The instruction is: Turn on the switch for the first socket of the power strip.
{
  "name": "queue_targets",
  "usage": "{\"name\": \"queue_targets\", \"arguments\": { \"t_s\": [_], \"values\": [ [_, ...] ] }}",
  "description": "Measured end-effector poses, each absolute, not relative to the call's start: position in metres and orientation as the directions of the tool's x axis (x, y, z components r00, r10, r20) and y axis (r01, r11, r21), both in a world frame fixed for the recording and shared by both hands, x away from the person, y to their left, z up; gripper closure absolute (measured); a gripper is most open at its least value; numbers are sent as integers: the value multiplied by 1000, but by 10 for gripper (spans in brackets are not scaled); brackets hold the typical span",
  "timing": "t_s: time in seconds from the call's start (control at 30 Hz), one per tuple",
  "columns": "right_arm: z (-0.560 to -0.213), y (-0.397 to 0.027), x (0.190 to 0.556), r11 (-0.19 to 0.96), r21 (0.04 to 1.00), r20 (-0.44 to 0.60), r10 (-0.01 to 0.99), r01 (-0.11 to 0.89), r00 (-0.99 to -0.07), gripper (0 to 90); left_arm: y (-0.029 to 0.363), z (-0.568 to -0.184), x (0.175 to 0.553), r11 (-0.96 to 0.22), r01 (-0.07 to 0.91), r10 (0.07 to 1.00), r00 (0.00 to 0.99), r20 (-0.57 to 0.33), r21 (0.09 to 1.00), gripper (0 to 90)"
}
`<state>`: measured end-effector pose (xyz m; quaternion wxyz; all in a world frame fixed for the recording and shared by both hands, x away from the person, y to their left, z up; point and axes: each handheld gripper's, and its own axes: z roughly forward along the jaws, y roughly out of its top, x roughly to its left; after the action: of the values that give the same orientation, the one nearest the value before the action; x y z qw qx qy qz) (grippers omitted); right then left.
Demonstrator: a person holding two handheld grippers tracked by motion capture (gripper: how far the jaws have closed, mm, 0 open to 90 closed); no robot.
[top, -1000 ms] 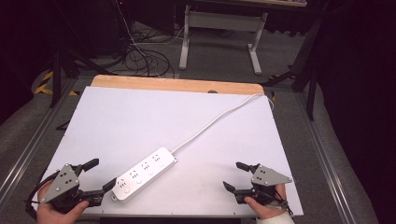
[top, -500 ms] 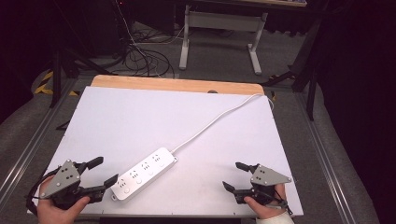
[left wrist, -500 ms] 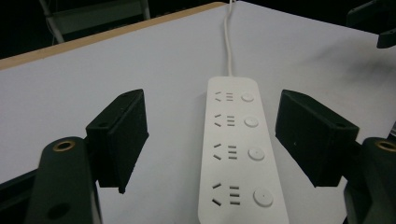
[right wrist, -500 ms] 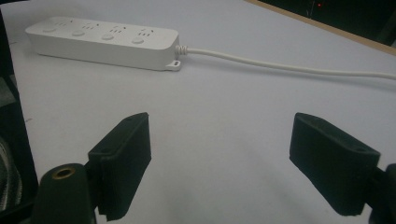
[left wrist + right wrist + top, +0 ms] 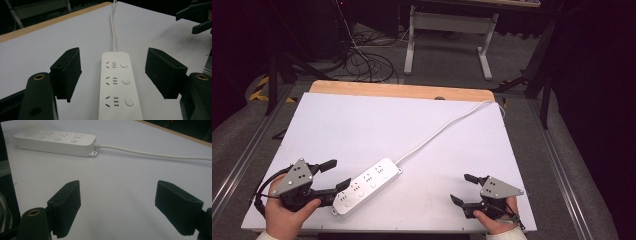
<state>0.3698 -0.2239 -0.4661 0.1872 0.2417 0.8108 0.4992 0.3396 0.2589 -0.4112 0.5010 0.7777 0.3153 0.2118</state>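
A white power strip [image 5: 366, 185] is laid at a slant on the near left part of the white table [image 5: 412, 130], with its white cord [image 5: 439, 131] run off toward the far right corner and over the edge. The left gripper [image 5: 334, 176] is held just at the strip's near end, its jaws spread wide and released, nothing grasped; in the left gripper view the strip [image 5: 117, 82] is lined up between the 2 jaws, which is judged to be an approach for a grip across its width. 3 sockets with 3 round buttons are seen there, and 4 sockets are counted in the right gripper view [image 5: 56, 141]. The right gripper [image 5: 467, 189] is kept well apart from the strip near the table's front right edge, jaws likewise open and empty, probably parked until it is needed. The tabletop is plain, matt white and bare apart from the strip, with a wooden strip [image 5: 402, 91] exposed along its far edge. Beyond it, a dim room is seen: grey floor, tangled black cables [image 5: 362, 60] and the white legs of another desk [image 5: 447, 30].
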Motion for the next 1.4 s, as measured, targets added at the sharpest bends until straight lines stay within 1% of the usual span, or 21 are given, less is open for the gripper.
{"name": "queue_targets", "arguments": {
  "t_s": [0.73,1.13,1.23,1.33,1.4],
  "values": [
    [-467,-223,370,388,900,-66,573,200,-817,217,223,-402,365,-336,271,658,752,19,902,322],
    [-467,-224,370,390,900,-69,572,197,-817,217,210,-400,373,-355,273,639,769,18,894,375],
    [-467,-224,370,391,899,-70,573,198,-817,217,210,-400,375,-354,280,636,772,10,892,426],
    [-467,-224,370,391,899,-69,572,198,-817,218,208,-400,378,-359,288,620,785,-4,888,526],
    [-467,-224,370,392,899,-70,572,197,-817,217,208,-399,380,-368,299,610,792,-15,880,683]
  ]
}}
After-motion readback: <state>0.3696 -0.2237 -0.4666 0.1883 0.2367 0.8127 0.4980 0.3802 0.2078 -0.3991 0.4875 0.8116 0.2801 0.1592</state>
